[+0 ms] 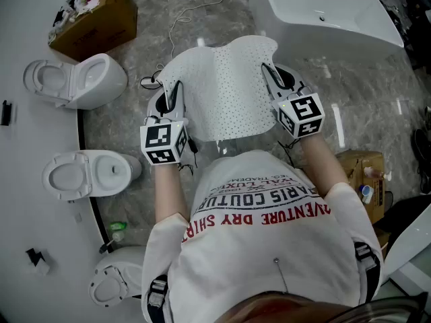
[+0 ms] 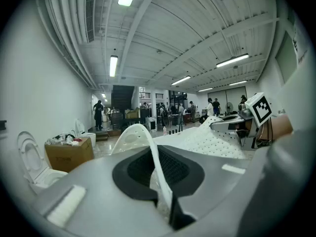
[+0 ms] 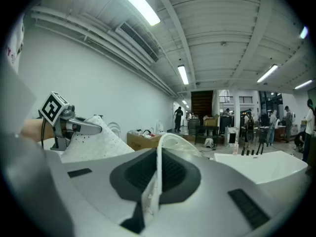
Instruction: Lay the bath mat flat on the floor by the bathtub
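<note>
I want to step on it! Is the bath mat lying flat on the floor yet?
Not yet. The bath mat is held up, curved, its sides pinched by the left gripper and right gripper.

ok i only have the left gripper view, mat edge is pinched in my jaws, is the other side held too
observer: yes, the right hand-held gripper is shut on the bath mat's opposite edge.
operator: where's the tub from here
observer: the head view puts the bathtub ahead and to the right of the mat, standing on the marble floor.
operator: mat down yet
observer: no, it hangs in the air between the left hand-held gripper and the right one, short of the tub.
</note>
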Motion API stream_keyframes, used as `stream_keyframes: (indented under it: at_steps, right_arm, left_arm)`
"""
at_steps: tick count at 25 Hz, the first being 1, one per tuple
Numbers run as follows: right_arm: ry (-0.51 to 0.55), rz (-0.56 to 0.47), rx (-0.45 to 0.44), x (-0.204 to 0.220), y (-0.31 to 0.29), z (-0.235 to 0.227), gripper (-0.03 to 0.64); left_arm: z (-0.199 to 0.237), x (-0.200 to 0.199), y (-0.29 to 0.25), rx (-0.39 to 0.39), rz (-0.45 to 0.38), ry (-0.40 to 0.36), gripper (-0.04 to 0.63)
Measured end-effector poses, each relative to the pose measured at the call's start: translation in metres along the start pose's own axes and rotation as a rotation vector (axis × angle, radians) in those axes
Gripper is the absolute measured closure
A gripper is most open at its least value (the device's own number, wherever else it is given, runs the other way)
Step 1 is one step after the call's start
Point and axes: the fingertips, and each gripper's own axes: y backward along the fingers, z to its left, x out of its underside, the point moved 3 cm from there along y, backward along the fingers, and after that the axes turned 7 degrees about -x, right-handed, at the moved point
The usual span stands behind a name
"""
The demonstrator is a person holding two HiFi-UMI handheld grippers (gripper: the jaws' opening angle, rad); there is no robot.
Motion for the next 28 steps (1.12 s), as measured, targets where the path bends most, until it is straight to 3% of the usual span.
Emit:
stream_keyframes:
  at_steps: [11,18,24,28]
  right_arm:
    - [-0.014,0.001,0.018,0.003,-0.009,0.028,0.603]
    - [-0.046,-0.001,0.03,0.005,-0.03,0.063,0.603]
    - [-0.028,0.052,-0.027,0.015,-0.062,0.104,0.603]
    - [-0.027,0.087,-0.056,0.021,-0.088,0.106,0.603]
  left_arm:
    - [0.022,0.011,0.015,0.015,0.0,0.005,0.575]
    - [0.059,0.03,0.032,0.027,0.015,0.018,0.575]
    - [0.096,0.053,0.045,0.031,0.038,0.064,0.575]
    - [0.11,0.068,0.04,0.02,0.059,0.089,0.575]
